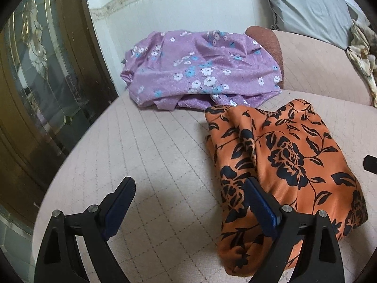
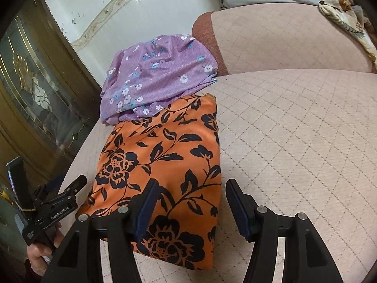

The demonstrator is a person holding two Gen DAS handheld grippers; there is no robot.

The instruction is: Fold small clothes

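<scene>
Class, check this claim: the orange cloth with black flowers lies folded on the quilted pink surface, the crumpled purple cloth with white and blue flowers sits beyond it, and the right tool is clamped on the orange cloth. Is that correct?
Not quite. The right tool is open and clamps nothing; the right wrist view shows its fingers apart above the orange cloth. The rest holds: it lies folded on the quilted pink surface, with the crumpled purple cloth beyond it.

Both wrist cameras are looking down slantwise, close over the quilted mattress [image 1: 150, 141], sharing the orange garment [image 2: 165, 155] near and purple garment [image 1: 200, 68] far.
</scene>
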